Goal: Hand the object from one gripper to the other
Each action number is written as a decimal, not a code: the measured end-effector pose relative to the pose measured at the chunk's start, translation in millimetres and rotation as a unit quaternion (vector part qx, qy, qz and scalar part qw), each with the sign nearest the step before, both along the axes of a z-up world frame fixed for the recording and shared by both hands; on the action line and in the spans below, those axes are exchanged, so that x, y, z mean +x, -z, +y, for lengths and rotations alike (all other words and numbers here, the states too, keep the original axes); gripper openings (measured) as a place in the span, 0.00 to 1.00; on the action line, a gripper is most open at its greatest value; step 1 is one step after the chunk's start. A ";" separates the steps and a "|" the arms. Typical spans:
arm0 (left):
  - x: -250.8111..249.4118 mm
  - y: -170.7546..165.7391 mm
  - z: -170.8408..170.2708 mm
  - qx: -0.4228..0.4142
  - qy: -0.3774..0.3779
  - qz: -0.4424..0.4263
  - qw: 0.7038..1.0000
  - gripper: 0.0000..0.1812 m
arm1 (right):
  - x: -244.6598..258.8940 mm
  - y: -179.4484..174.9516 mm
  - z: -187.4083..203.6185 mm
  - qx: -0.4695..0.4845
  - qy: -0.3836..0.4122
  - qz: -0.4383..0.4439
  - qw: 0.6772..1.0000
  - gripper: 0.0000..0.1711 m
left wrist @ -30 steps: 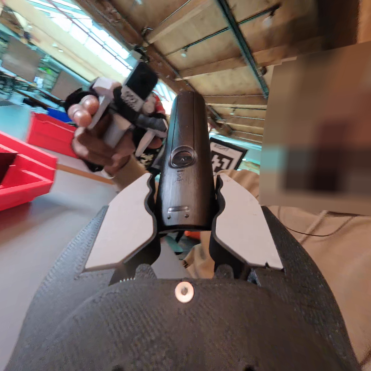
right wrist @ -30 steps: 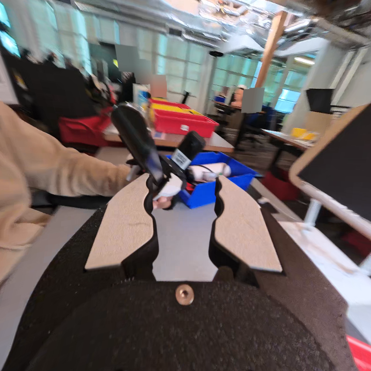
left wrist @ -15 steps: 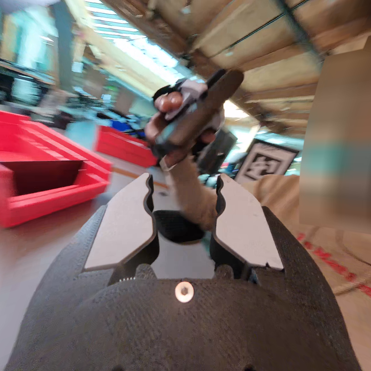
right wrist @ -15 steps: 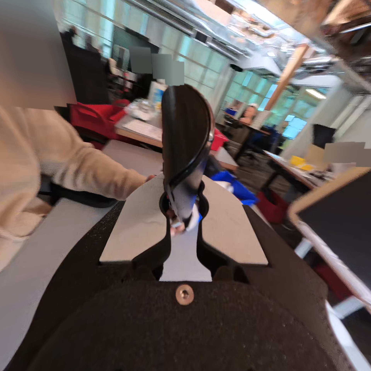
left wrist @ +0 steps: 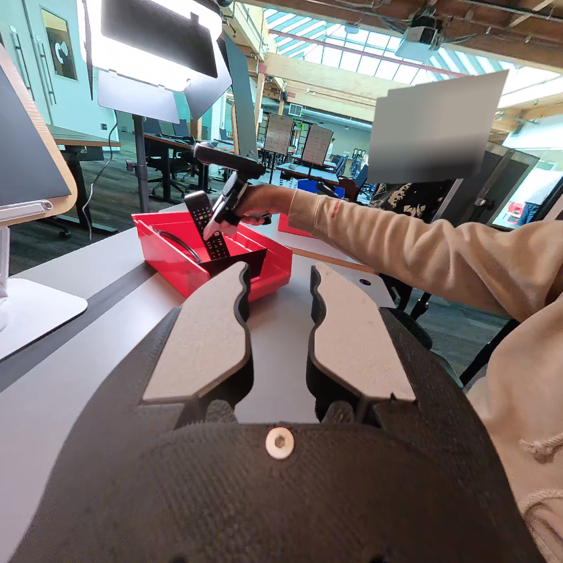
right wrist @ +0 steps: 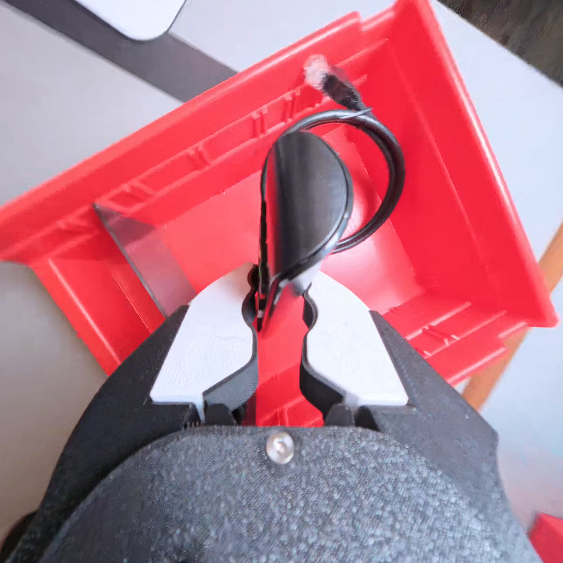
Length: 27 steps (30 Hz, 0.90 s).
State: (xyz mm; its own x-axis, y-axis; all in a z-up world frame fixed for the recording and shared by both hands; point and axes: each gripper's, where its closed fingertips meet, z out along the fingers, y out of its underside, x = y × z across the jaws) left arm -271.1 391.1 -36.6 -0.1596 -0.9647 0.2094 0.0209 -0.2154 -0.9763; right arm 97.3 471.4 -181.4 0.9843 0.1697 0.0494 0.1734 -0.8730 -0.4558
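A black remote control (left wrist: 210,231) stands tilted, its lower end inside a red bin (left wrist: 170,253) on the grey table. My right gripper (right wrist: 278,274) is shut on the remote (right wrist: 304,198) and points down into the bin (right wrist: 457,182). In the left wrist view the right gripper (left wrist: 227,201) shows above the bin, held by a hand in a beige sleeve (left wrist: 396,243). My left gripper (left wrist: 278,268) is open and empty, low over the table in front of the bin.
A black cable (right wrist: 393,170) lies coiled in the bin, and a black divider (left wrist: 231,262) crosses it. A white monitor stand base (left wrist: 30,310) sits at the left. A light panel on a pole (left wrist: 140,158) stands behind. Another red bin (left wrist: 292,227) is farther back. There is about 40 cm between the tips of the two grippers.
My left gripper let go of the remote and pulled back down over the table. My right gripper closed on the remote and carried it down into the red bin.
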 end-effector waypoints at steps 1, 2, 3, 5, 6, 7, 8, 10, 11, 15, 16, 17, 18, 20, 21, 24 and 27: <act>0.2 1.2 1.1 0.003 -0.003 0.003 1.000 0.20 | 4.5 0.7 5.2 0.003 0.016 0.027 0.999 0.16; 0.4 2.9 1.9 0.003 -0.004 0.006 1.000 0.20 | 9.2 1.2 9.4 0.006 0.030 0.052 0.998 0.16; 0.8 4.6 2.4 0.001 -0.003 0.011 1.000 0.20 | 16.7 1.4 13.1 0.008 0.048 0.067 0.997 0.17; 0.6 7.2 4.1 0.001 -0.005 0.018 1.000 0.20 | 39.0 -4.6 19.7 0.030 0.081 0.052 0.995 0.24; 0.3 8.0 5.4 0.004 -0.007 0.020 1.000 0.20 | 48.6 -10.5 21.4 0.045 0.087 0.035 0.995 0.28; 0.1 8.6 7.1 0.006 -0.011 0.023 1.000 0.20 | 57.4 -18.2 22.7 0.063 0.091 0.017 0.994 0.32; -0.2 9.0 9.2 0.008 -0.016 0.024 1.000 0.20 | 63.8 -27.7 23.6 0.084 0.091 0.001 0.992 0.32; -1.4 8.8 13.6 0.008 -0.025 0.023 0.999 0.19 | 67.9 -47.6 24.0 0.126 0.082 -0.013 0.989 0.33; -2.3 9.3 15.4 0.007 -0.029 0.026 0.999 0.18 | 66.5 -57.4 23.7 0.149 0.073 -0.016 0.986 0.33; -8.7 7.4 29.6 0.018 -0.075 0.037 0.996 0.20 | 43.4 -104.9 20.5 0.276 0.027 -0.028 0.960 0.30; -11.5 5.2 33.7 0.026 -0.090 0.036 0.995 0.21 | 31.1 -116.1 17.6 0.306 0.017 -0.019 0.952 0.31; -14.4 3.3 37.8 0.034 -0.104 0.037 0.993 0.23 | 16.5 -127.0 13.3 0.336 0.004 -0.011 0.942 0.31; -18.2 1.4 42.9 0.044 -0.122 0.040 0.991 0.24 | -0.5 -138.6 7.4 0.371 -0.010 -0.002 0.929 0.30; -29.0 -3.1 56.1 0.070 -0.168 0.045 0.982 0.25 | -40.7 -157.7 -9.8 0.434 -0.037 0.024 0.900 0.25; -36.2 -5.9 63.4 0.084 -0.192 0.046 0.977 0.25 | -62.3 -163.8 -20.5 0.463 -0.053 0.032 0.884 0.22; -63.8 -18.3 85.4 0.110 -0.262 0.036 0.958 0.17 | -123.7 -162.9 -52.1 0.532 -0.082 0.059 0.841 0.03; -95.6 -25.9 104.9 0.128 -0.318 0.028 0.939 0.00 | -184.0 -133.2 -75.2 0.549 -0.112 0.122 0.819 0.00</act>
